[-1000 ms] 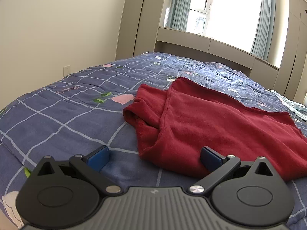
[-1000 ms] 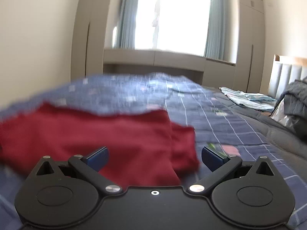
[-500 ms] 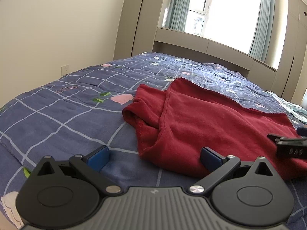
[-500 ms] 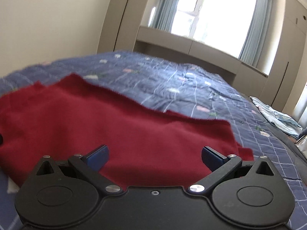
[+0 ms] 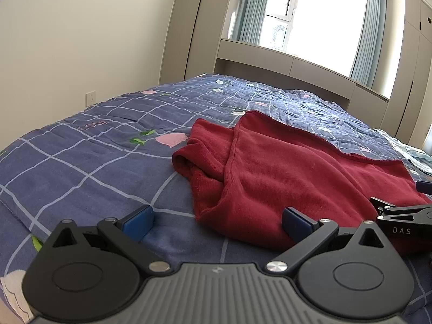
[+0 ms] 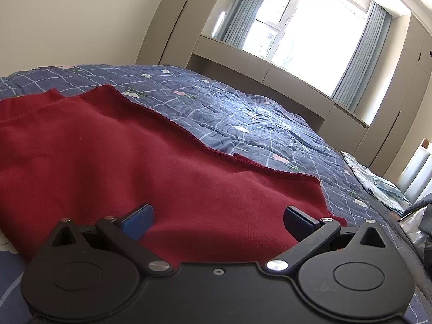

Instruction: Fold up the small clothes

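- One dark red knit garment [image 5: 297, 170] lies spread on the blue checked floral quilt [image 5: 89, 156]; its left end is bunched, a flap doubled over.
- Left gripper [image 5: 216, 221]: jaws wide, empty, low at the near-left hem.
- Right gripper [image 6: 218, 220]: jaws wide, empty, over the near-right hem.
- Judgement: pinch both near corners low, catching only cloth, not quilt; lift evenly.
- Count: garment 1, grippers 2, light blue folded cloth [image 6: 378, 181] 1, far right.

A home bedroom: a quilted bed [image 5: 81, 162], built-in wardrobes [image 5: 189, 27] and a curtained window [image 6: 297, 35].
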The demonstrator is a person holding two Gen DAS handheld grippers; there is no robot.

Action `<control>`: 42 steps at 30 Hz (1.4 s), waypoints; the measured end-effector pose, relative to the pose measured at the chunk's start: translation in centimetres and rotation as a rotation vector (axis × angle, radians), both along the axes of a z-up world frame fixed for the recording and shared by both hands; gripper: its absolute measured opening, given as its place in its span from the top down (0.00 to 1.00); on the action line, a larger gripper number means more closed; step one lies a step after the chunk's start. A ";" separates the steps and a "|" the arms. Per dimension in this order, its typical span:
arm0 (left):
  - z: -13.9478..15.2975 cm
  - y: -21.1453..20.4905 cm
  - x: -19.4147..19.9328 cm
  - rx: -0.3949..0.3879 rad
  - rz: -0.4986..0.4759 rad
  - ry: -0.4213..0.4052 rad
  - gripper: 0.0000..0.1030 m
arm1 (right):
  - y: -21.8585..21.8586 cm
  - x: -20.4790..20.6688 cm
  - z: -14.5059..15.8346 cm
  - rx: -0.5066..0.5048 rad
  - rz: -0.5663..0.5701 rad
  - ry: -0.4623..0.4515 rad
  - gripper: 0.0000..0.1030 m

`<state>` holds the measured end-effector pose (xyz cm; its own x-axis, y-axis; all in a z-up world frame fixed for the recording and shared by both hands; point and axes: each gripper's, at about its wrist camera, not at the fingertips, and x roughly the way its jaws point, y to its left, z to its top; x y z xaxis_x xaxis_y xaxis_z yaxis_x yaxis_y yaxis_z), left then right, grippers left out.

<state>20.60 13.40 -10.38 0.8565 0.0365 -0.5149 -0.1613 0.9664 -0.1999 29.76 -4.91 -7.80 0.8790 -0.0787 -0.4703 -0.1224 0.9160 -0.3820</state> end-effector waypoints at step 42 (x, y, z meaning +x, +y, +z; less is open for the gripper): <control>0.0 -0.6 -0.2 0.021 0.026 -0.008 0.00 | -4.0 0.9 0.4 0.311 0.023 0.084 0.00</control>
<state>20.42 12.83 -10.33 0.8590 0.0697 -0.5072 -0.1854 0.9658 -0.1812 30.62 -8.92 -7.37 0.8360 0.0994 -0.5397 -0.1635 0.9839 -0.0721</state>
